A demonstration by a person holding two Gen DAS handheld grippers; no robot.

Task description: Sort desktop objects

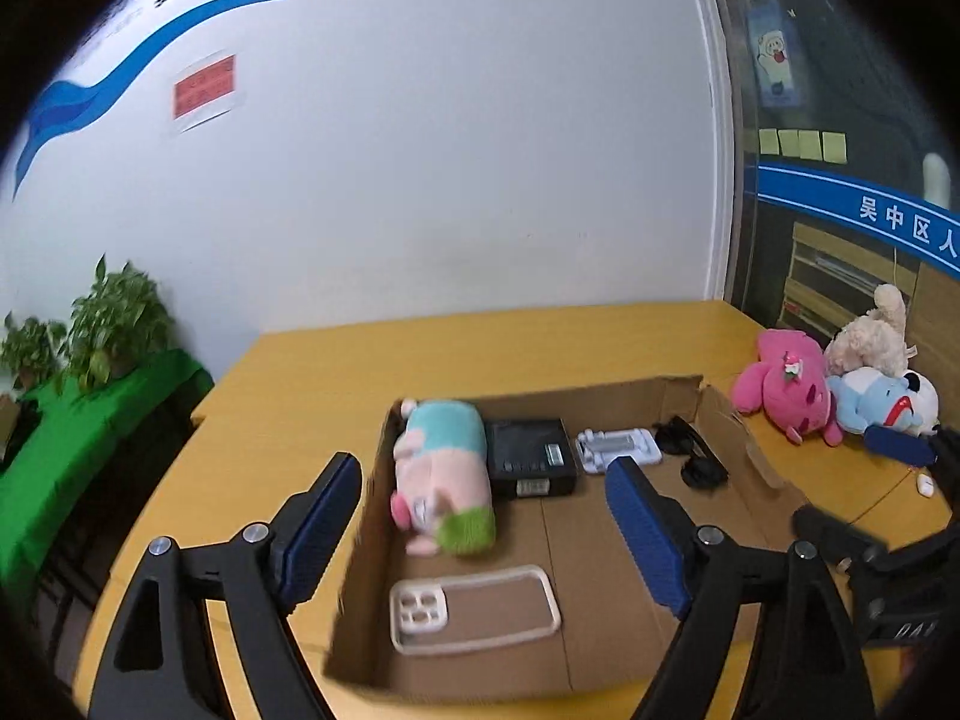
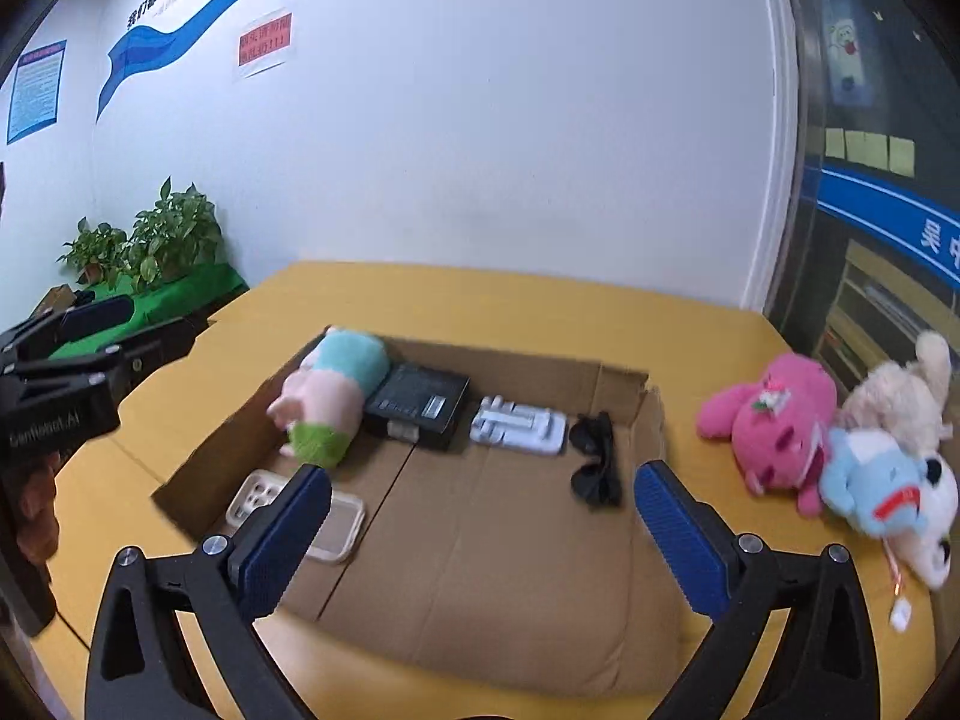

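Cardboard box mid-table holds pastel plush, black box, white stand, sunglasses, phone case. Left gripper, right gripper both spread wide, empty. Pink plush near table's right edge.

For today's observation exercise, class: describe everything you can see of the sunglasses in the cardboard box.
The sunglasses are black all over, with dark lenses and what looks like a glossy plastic frame. They lie loose on the floor of the cardboard box, at its right end near the side wall, just right of the white stand. Whether they touch either is unclear. The arms seem at least partly unfolded. Neither hand-held gripper touches them.
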